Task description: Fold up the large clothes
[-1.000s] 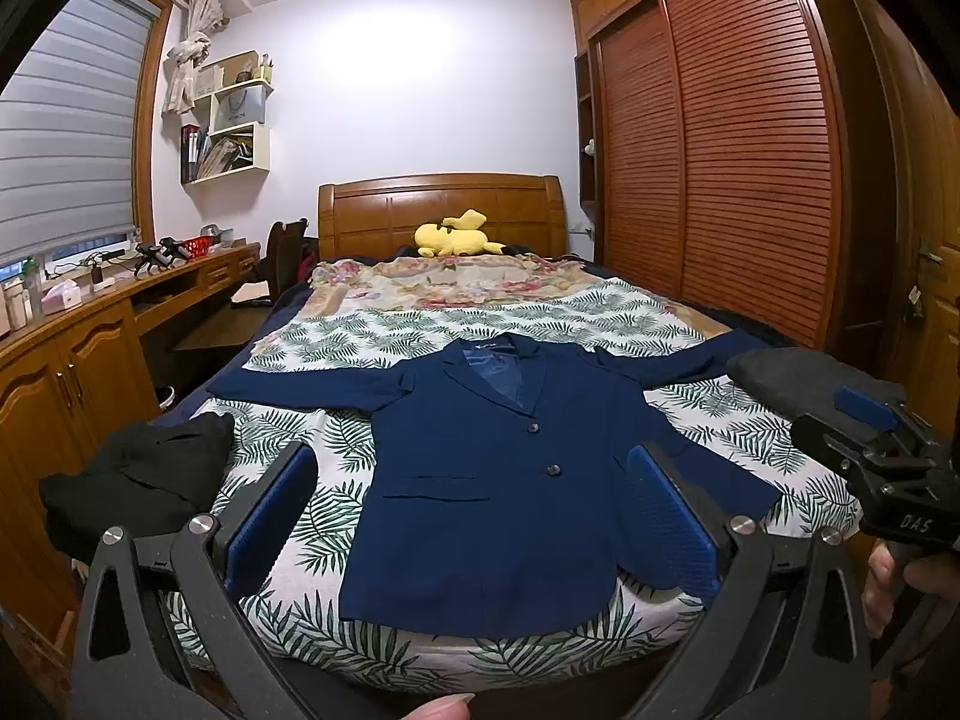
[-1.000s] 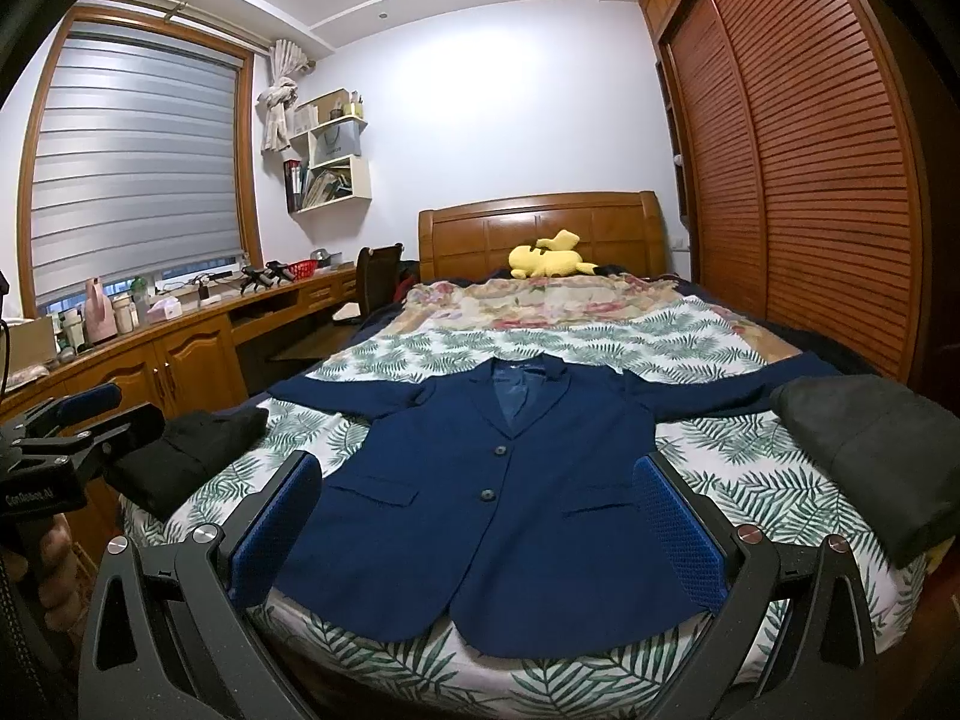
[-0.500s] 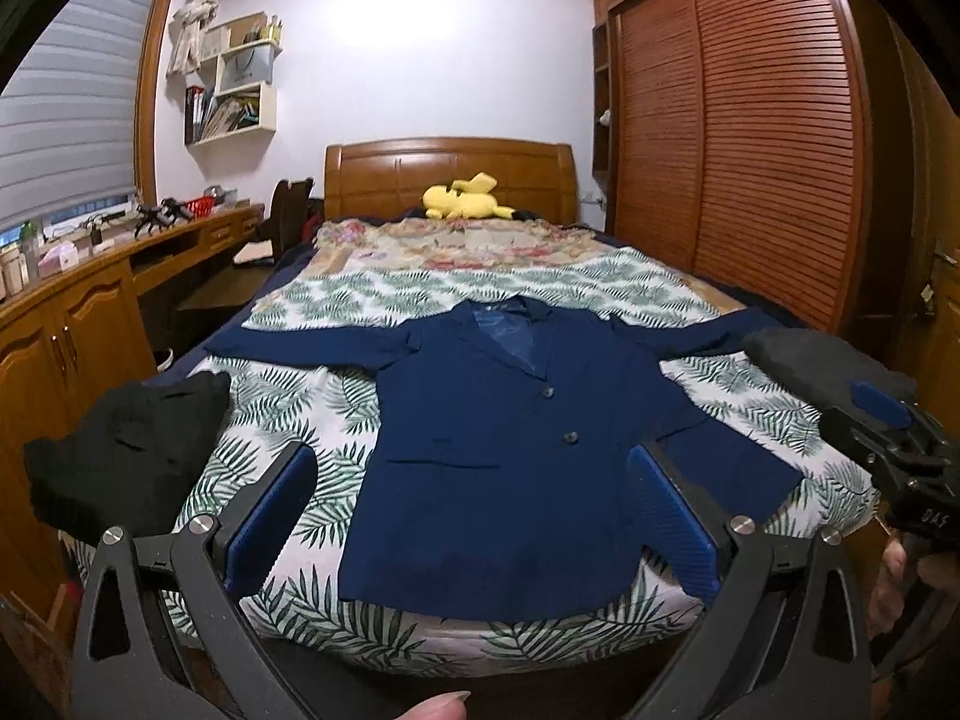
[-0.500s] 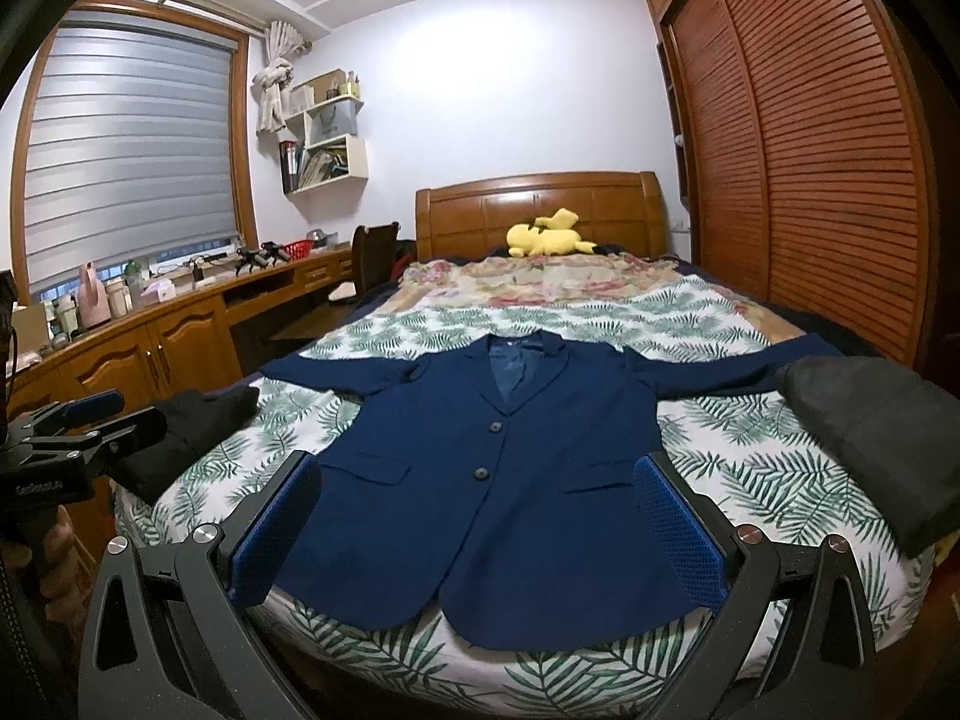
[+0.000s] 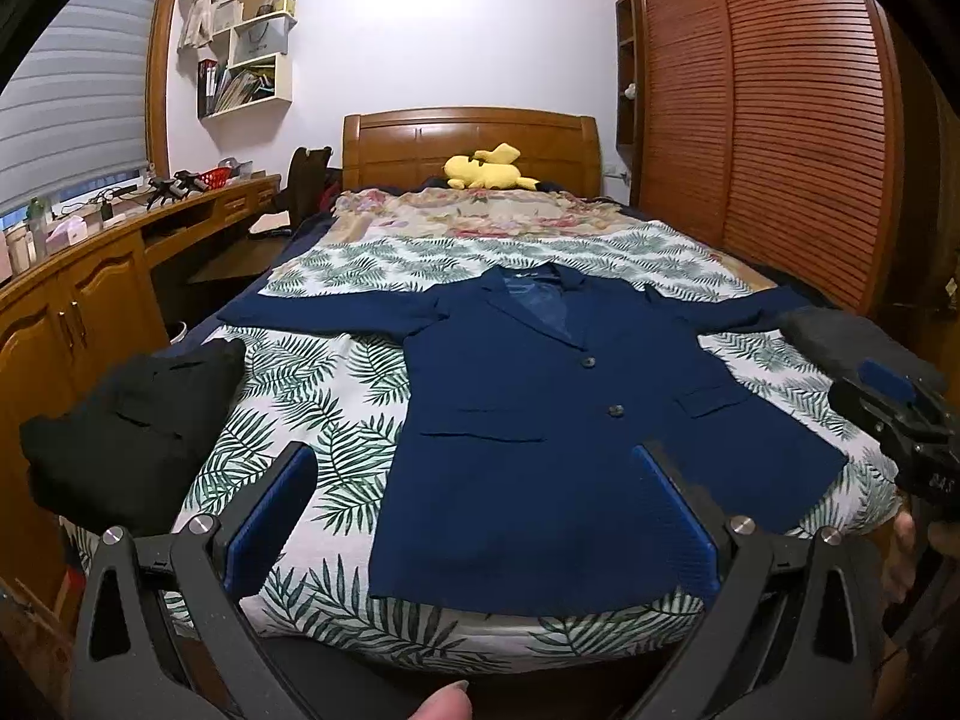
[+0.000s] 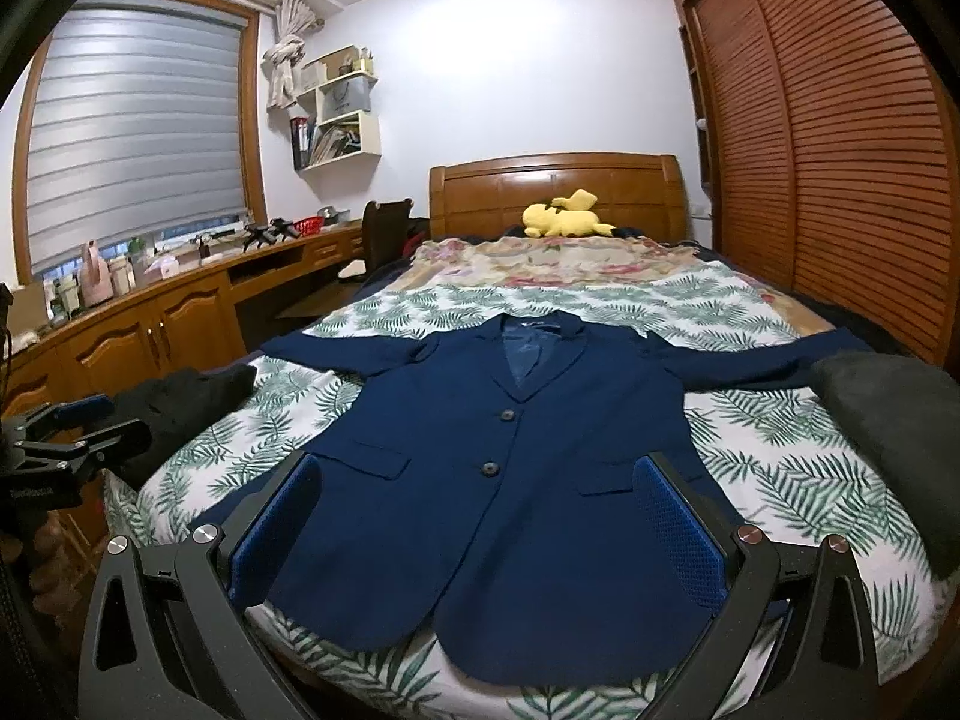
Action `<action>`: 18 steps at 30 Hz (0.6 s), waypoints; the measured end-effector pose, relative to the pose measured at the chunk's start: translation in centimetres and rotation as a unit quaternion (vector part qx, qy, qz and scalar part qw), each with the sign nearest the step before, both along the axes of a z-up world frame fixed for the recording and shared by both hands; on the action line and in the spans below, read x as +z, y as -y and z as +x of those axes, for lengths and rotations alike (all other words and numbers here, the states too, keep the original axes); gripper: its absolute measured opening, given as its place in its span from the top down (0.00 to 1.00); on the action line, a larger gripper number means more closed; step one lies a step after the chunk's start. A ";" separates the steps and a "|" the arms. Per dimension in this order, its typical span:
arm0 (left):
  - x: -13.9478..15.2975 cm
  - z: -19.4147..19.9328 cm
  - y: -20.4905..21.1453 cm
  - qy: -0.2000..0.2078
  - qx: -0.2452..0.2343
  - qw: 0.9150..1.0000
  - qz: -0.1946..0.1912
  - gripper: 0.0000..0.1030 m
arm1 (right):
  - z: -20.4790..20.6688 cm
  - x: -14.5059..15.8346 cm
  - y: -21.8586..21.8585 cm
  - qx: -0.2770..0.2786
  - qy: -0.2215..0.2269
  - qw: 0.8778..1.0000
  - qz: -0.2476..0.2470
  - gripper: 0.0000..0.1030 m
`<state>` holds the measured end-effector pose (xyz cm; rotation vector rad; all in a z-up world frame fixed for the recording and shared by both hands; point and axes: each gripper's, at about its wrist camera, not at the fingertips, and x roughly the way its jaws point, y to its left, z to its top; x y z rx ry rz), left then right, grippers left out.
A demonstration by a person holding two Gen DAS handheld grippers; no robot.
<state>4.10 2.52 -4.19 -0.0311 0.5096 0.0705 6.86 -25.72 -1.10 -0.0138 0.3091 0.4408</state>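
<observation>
Both hand-held grippers are spread wide with nothing between them: the left hand-held gripper (image 5: pixel 471 516) and the right hand-held gripper (image 6: pixel 477 525) each show black metal arms tipped with blue, dimpled rubber pads (image 6: pixel 675 531). Beyond them a navy jacket (image 5: pixel 564 420) of matte woven cloth lies flat and face up on the bed (image 5: pixel 336 414), sleeves stretched straight out to either side, two dark buttons down the front, flap pockets and a notched collar (the lining inside looks shinier). The bedcover is white with green palm leaves. A crumpled black garment (image 5: pixel 132 420) sits at the bed's left edge and a folded grey garment (image 6: pixel 894 420) at its right. A yellow plush toy (image 6: pixel 564 216) rests by the wooden headboard. Compared with a second ago, the jacket fills more of both views and sits lower between the pads; its lie is unchanged.
</observation>
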 end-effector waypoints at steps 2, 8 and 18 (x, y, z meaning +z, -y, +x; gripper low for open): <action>-0.4 0.4 -0.3 -0.004 0.002 1.000 0.000 0.00 | 0.7 0.0 -0.4 0.006 0.001 1.000 -0.005 0.00; -1.8 1.6 -1.3 -0.007 0.010 1.000 0.008 0.00 | 3.7 -0.1 -2.3 0.036 0.007 0.999 -0.010 0.00; -4.1 6.0 -4.6 -0.031 0.031 0.999 0.000 0.00 | 10.5 -1.7 -5.2 0.081 0.004 0.996 -0.039 0.00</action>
